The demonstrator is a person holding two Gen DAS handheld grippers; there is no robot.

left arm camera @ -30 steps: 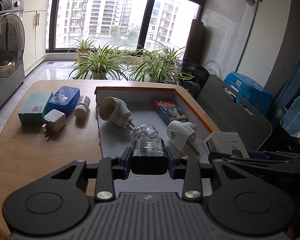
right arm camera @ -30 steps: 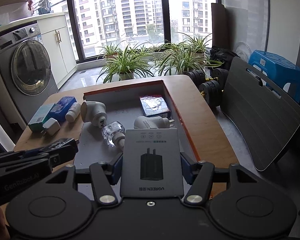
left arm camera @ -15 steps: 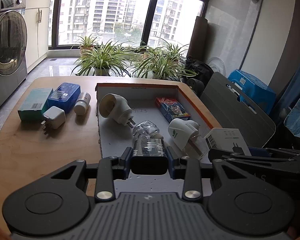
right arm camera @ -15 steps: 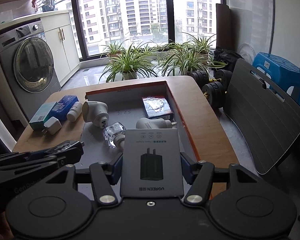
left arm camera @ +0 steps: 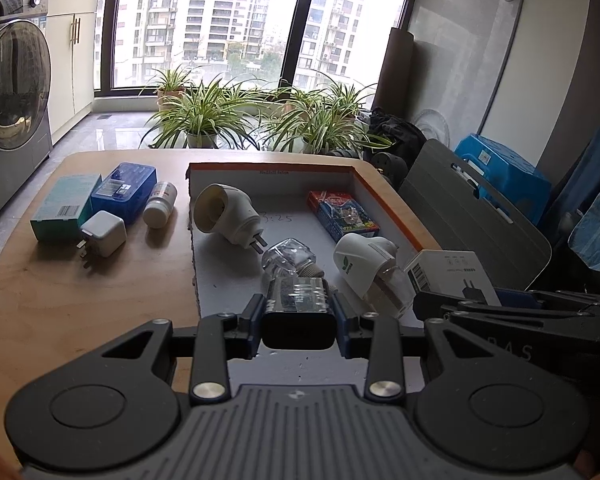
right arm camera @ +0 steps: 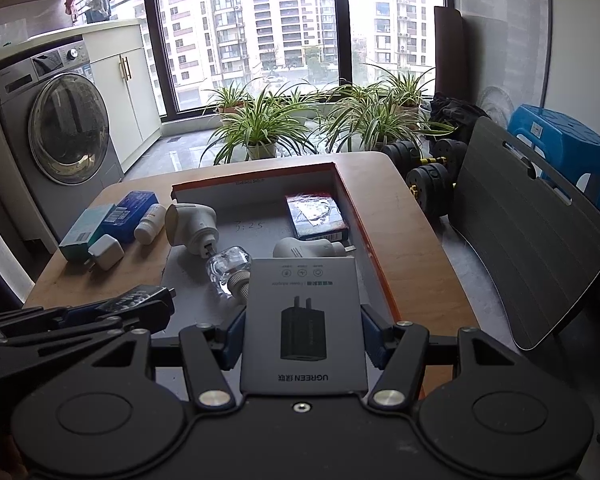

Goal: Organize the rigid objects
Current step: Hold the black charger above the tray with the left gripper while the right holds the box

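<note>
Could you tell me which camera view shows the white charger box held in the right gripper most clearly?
The right wrist view: the white charger box fills the centre, its printed face with the black plug picture and UGREEN lettering fully readable between the right gripper's fingers. The left wrist view shows only its far corner and barcode side at the right.

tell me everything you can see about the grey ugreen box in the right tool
The grey UGREEN box is a flat rectangular carton, cardboard by its look, matte grey. Its top face shows a black plug charger picture, three small icons, a line of text and the brand name. The right tool is shut on its two long sides and holds it roughly level above the near end of the orange-rimmed tray.
</note>
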